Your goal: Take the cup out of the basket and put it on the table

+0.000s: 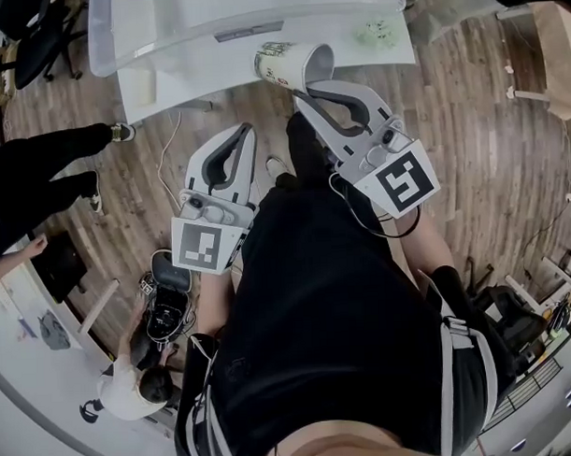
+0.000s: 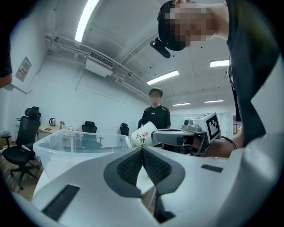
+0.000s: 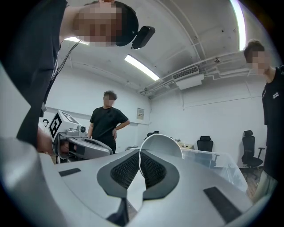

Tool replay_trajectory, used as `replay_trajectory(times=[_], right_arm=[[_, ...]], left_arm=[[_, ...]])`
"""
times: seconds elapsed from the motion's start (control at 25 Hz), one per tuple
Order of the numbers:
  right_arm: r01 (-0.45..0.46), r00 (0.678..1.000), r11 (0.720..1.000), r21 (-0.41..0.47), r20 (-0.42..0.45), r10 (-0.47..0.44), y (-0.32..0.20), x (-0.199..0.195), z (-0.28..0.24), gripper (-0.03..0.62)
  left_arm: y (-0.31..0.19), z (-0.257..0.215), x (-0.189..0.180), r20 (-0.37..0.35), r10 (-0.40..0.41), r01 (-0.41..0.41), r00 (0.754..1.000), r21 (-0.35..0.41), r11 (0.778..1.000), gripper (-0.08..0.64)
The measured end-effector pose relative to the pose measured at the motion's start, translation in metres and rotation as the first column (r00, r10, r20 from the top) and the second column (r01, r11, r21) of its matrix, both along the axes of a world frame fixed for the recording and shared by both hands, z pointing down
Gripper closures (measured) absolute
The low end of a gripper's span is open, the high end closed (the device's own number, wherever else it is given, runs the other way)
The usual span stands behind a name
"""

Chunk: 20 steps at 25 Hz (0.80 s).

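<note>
Cup (image 1: pixel 291 63) hangs in the air on its side, long axis nearly level, base pointing left and mouth toward our right gripper (image 1: pixel 309 92). It sits over the near edge of the table (image 1: pixel 159 91), and we judge it clear of the basket (image 1: pixel 167 35) just beyond. Our right gripper has it, with the jaws closed thin on the rim wall and one pad inside the mouth. We would need to turn it upright before setting it down. Our left gripper (image 1: pixel 243 135) hangs just to the left, apart from the cup, jaws pressed together on nothing.
</note>
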State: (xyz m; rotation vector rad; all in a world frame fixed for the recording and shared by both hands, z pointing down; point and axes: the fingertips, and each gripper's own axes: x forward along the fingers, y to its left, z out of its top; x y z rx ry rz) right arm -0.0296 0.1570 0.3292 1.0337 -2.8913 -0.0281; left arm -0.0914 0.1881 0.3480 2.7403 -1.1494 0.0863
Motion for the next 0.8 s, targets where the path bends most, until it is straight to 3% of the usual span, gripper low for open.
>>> replay_trajectory(times=[0.32,0.48,0.8], right_arm=[[-0.042,0.998,0.999,-0.018,0.038,0.043,0.065,0.014,-0.003,0.569],[-0.037,0.996,0.999,-0.029,0.077,0.039,0.081,0.025,-0.007,0.569],[0.011,0.997,0.999,-0.041,0.072,-0.008,0.100,0.055,-0.015,0.569]], left_arm=[[0.060,0.002,0.000,0.002,0.026,-0.026,1.000,-0.007,1.000,0.541],[0.068,-0.002,0.009,-0.002,0.022,-0.022,1.000,-0.002,1.000,0.541],[0.069,-0.019,0.043,-0.029,0.012,-0.012,1.000,0.003,1.000,0.541]])
